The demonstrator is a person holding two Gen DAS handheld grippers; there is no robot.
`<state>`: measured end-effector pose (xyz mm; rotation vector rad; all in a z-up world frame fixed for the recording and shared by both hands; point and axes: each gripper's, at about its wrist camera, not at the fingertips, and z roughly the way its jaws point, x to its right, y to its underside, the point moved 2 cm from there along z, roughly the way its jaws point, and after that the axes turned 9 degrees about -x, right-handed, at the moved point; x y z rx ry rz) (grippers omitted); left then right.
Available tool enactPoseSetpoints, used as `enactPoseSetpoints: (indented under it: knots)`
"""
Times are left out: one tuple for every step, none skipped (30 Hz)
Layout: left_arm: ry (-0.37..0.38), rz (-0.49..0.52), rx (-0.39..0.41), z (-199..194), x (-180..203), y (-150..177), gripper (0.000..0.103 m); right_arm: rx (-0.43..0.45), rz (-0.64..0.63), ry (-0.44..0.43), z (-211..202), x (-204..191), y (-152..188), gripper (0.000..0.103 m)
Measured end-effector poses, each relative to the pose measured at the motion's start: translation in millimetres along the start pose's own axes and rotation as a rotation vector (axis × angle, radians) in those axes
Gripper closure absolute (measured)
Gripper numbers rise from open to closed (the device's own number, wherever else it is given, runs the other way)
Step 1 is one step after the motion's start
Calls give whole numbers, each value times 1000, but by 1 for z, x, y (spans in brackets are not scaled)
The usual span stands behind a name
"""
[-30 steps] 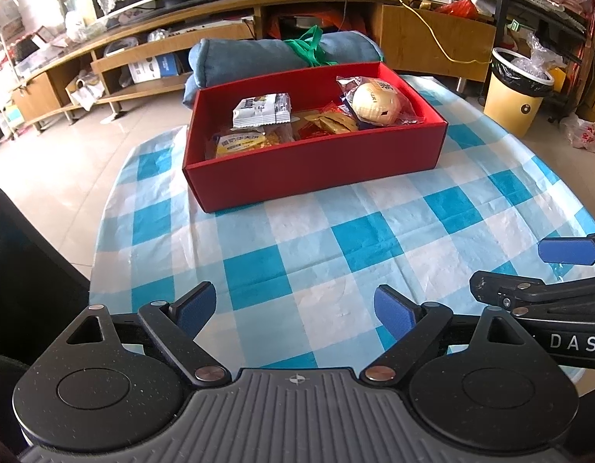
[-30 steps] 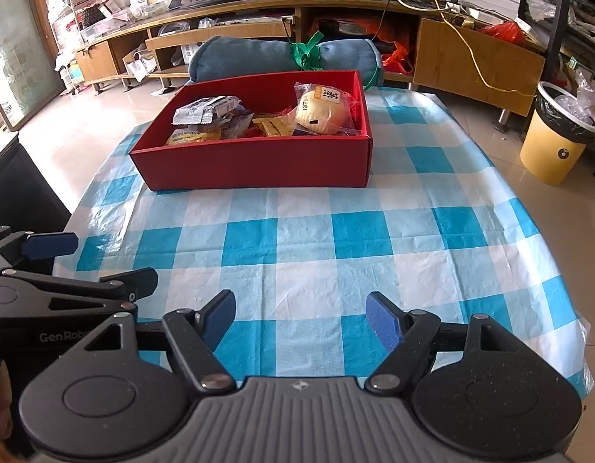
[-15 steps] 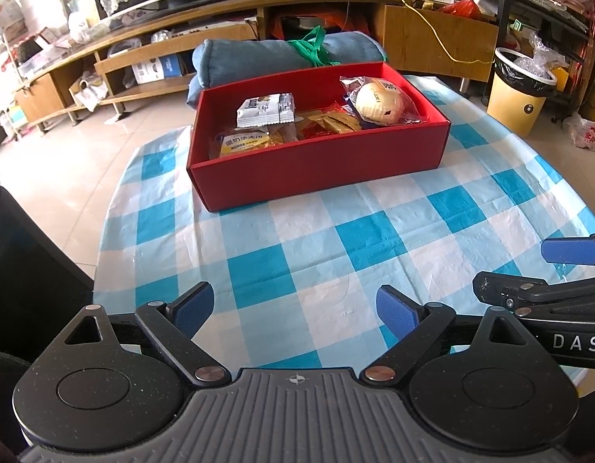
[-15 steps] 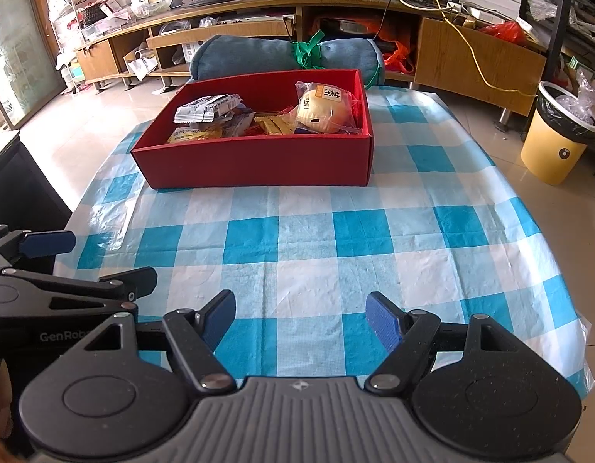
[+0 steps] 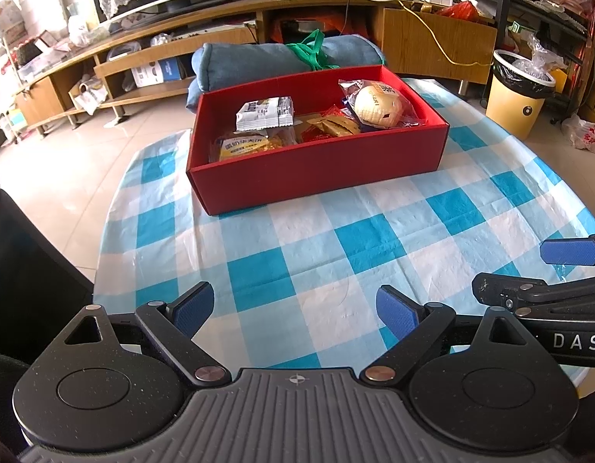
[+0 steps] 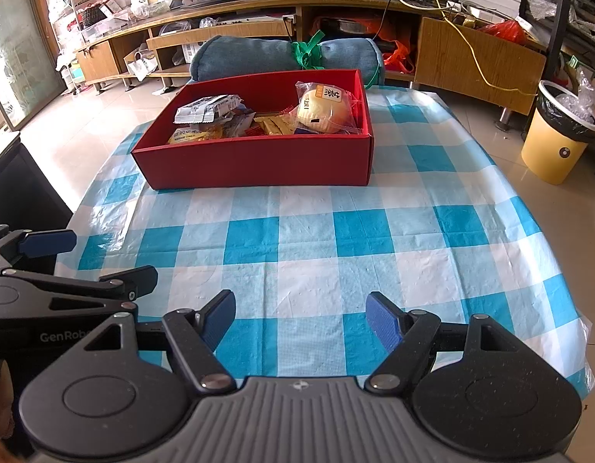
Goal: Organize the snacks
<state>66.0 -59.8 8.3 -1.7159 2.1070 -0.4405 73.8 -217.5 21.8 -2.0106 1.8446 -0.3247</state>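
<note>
A red box [image 5: 320, 171] [image 6: 255, 162] stands at the far side of the blue-checked table and holds several snack packs: a round bun in clear wrap [image 5: 378, 104] [image 6: 325, 110], a white-grey packet [image 5: 264, 114] [image 6: 207, 108], a yellow packet [image 5: 243, 146] and orange wrappers [image 5: 332, 125]. My left gripper [image 5: 295, 308] hovers open over the near part of the tablecloth, nothing between its blue pads. My right gripper [image 6: 300, 318] is likewise open and empty, well short of the box. Each gripper shows at the edge of the other's view.
A rolled blue cushion [image 5: 282, 59] tied with green ribbon lies just behind the box. A yellow bin [image 5: 519, 94] [image 6: 560, 135] stands on the floor to the right. A long wooden TV bench [image 6: 259, 27] runs along the back. The checked tablecloth [image 6: 336, 239] drapes over the table's edges.
The left wrist view has shifted very slightly, so the box sits a touch further right. Both grippers stay open and empty; the right view is unchanged.
</note>
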Motion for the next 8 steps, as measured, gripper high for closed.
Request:
enactPoseSetpoints:
  knots:
    - [0, -1, 0, 0, 0, 0, 9, 0, -1, 0, 0, 0, 0, 33]
    - [1, -1, 0, 0, 0, 0, 9, 1, -2, 0, 0, -1, 0, 33]
    - [2, -1, -1, 0, 0, 0, 9, 1, -2, 0, 0, -1, 0, 33]
    - [2, -2, 0, 0, 0, 0, 9, 1, -1, 0, 0, 0, 0, 33]
    - [3, -2, -1, 0, 0, 0, 9, 0, -1, -1, 0, 0, 0, 33]
    - [3, -2, -1, 0, 0, 0, 9, 0, -1, -1, 0, -1, 0, 33]
    - [2, -2, 0, 0, 0, 0, 9, 1, -2, 0, 0, 0, 0, 33]
    - [1, -2, 0, 0, 0, 0, 9, 2, -1, 0, 0, 0, 0, 33]
